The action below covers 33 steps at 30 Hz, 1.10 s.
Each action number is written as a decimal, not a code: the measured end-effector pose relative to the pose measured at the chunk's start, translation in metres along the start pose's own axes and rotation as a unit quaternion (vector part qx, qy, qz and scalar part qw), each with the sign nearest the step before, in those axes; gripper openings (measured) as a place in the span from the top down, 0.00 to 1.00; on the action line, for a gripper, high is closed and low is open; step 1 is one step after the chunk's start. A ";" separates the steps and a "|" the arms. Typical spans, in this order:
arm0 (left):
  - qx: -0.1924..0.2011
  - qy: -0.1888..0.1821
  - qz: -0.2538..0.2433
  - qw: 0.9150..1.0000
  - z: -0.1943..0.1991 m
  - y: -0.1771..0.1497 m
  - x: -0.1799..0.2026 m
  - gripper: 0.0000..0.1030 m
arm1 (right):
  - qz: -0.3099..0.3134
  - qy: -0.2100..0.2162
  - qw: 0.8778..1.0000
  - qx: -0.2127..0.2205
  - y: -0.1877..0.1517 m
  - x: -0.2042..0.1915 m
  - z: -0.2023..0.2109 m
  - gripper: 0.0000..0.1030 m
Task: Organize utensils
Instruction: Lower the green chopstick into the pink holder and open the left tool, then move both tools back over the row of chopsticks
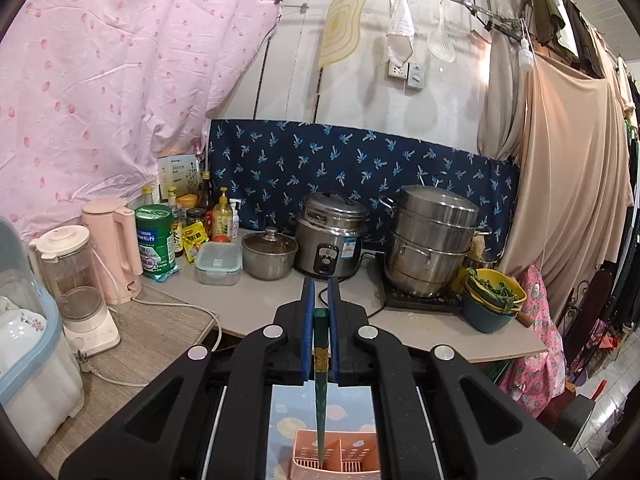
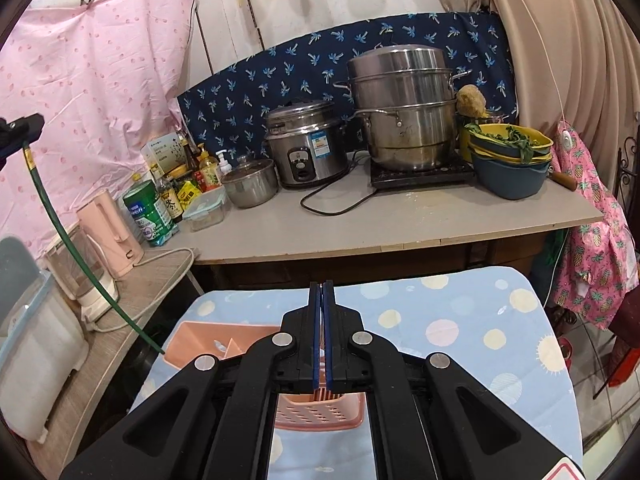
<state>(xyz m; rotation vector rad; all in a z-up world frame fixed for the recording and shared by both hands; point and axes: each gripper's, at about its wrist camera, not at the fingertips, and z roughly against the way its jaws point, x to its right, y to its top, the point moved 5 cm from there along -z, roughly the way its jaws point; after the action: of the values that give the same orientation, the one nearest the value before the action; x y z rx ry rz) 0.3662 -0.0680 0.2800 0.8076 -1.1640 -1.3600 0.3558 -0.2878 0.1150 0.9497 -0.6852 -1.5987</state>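
My left gripper [image 1: 320,284] is shut on a dark green chopstick [image 1: 321,392] with a gold band, held upright with its tip down inside the pink slotted utensil holder [image 1: 352,456]. In the right wrist view the same chopstick [image 2: 76,256] hangs from the left gripper [image 2: 24,128] at the far left, its tip at the edge of the pink holder [image 2: 208,340]. My right gripper [image 2: 322,286] is shut and empty, above the holder, which lies on a blue dotted cloth [image 2: 460,320].
A grey counter [image 2: 400,220] behind carries a rice cooker [image 2: 308,148], a steel steamer pot [image 2: 404,108], a small lidded pot [image 2: 250,182], stacked bowls with greens [image 2: 508,160], bottles and a green tin [image 2: 146,212]. A pink kettle [image 1: 114,248] and blender [image 1: 76,280] stand left.
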 end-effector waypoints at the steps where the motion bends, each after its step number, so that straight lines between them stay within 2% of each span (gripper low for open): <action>1: -0.004 -0.001 -0.001 1.000 -0.005 -0.004 0.001 0.94 | 0.001 0.000 1.000 -0.003 -0.002 0.001 -0.003 0.98; 10: -0.051 0.031 -0.011 0.998 -0.042 -0.052 -0.016 0.94 | -0.008 0.001 0.999 -0.034 -0.023 0.011 -0.028 0.97; 12: -0.062 0.032 -0.010 0.998 -0.048 -0.062 -0.022 0.93 | -0.009 -0.002 0.999 -0.034 -0.026 0.011 -0.027 0.93; 13: -0.071 0.033 -0.011 0.997 -0.050 -0.069 -0.025 0.91 | -0.011 -0.002 0.999 -0.034 -0.026 0.013 -0.025 0.88; 14: -0.077 0.032 -0.012 0.996 -0.051 -0.073 -0.027 0.89 | -0.014 -0.004 0.999 -0.032 -0.027 0.014 -0.023 0.79; 15: -0.083 0.032 -0.014 0.996 -0.051 -0.078 -0.030 0.78 | -0.017 -0.004 0.999 -0.030 -0.028 0.015 -0.020 0.74; 16: -0.085 0.036 -0.016 0.996 -0.049 -0.081 -0.031 0.66 | -0.019 -0.004 0.999 -0.027 -0.028 0.015 -0.015 0.68; 18: -0.088 0.039 -0.022 0.995 -0.043 -0.088 -0.034 0.64 | -0.017 -0.005 1.000 -0.024 -0.028 0.015 -0.007 0.66; 21: -0.109 0.043 -0.029 0.993 -0.030 -0.102 -0.040 0.49 | -0.021 -0.002 1.000 -0.018 -0.030 0.014 0.012 0.57; 26: -0.131 0.060 -0.047 0.988 0.001 -0.128 -0.047 0.44 | -0.019 -0.002 1.000 -0.009 -0.046 0.007 0.049 0.44; 33: -0.168 0.073 -0.069 0.981 0.049 -0.174 -0.053 0.44 | -0.018 -0.007 1.000 -0.015 -0.087 -0.001 0.094 0.42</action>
<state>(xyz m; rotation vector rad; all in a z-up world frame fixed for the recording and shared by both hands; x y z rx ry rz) 0.2753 -0.0254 0.1204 0.7377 -0.7478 -1.5327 0.2312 -0.2717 0.0913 0.9334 -0.6549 -1.6442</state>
